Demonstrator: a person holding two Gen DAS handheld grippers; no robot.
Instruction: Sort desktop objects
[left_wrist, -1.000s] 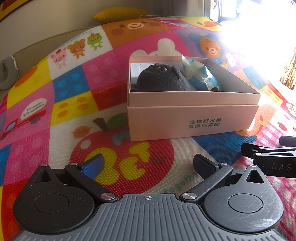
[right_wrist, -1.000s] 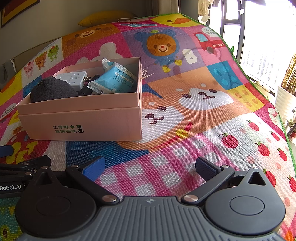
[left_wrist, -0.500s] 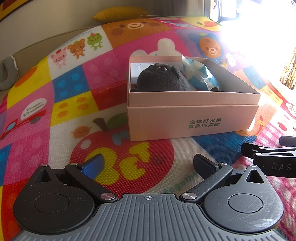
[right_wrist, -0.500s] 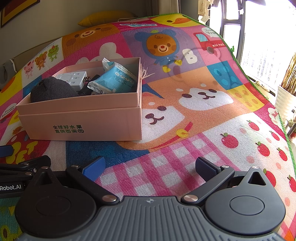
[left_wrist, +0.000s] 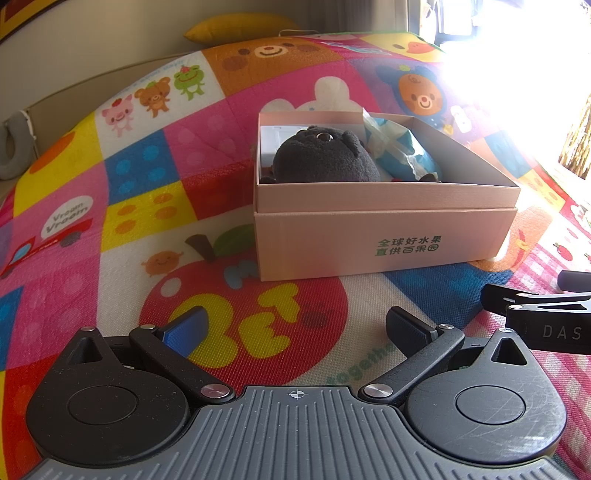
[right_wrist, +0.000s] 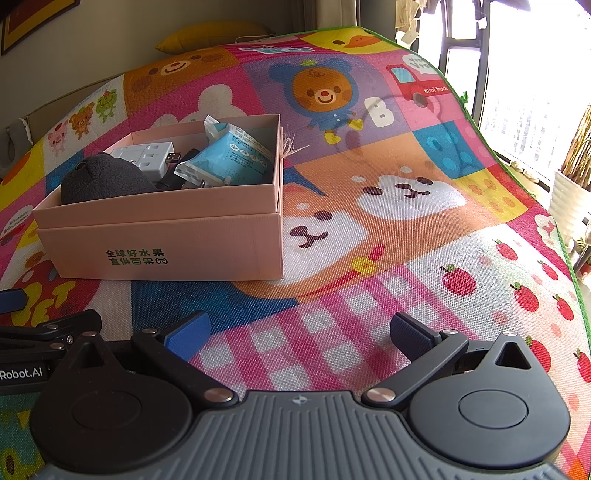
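A pink cardboard box (left_wrist: 369, 236) with green print stands on the cartoon play mat; it also shows in the right wrist view (right_wrist: 166, 240). Inside lie a dark grey plush toy (left_wrist: 325, 158), a blue-and-white packet (right_wrist: 229, 158), a white power adapter (right_wrist: 147, 158) and a small black item with a USB plug (right_wrist: 173, 173). My left gripper (left_wrist: 295, 328) is open and empty, low over the mat in front of the box. My right gripper (right_wrist: 299, 336) is open and empty, to the right of the box's front.
The colourful mat (right_wrist: 406, 240) covers the whole surface. A yellow cushion (left_wrist: 240, 26) lies at the far edge. A window and a potted plant (right_wrist: 572, 177) are on the right. The other gripper shows at each view's edge (left_wrist: 539, 317).
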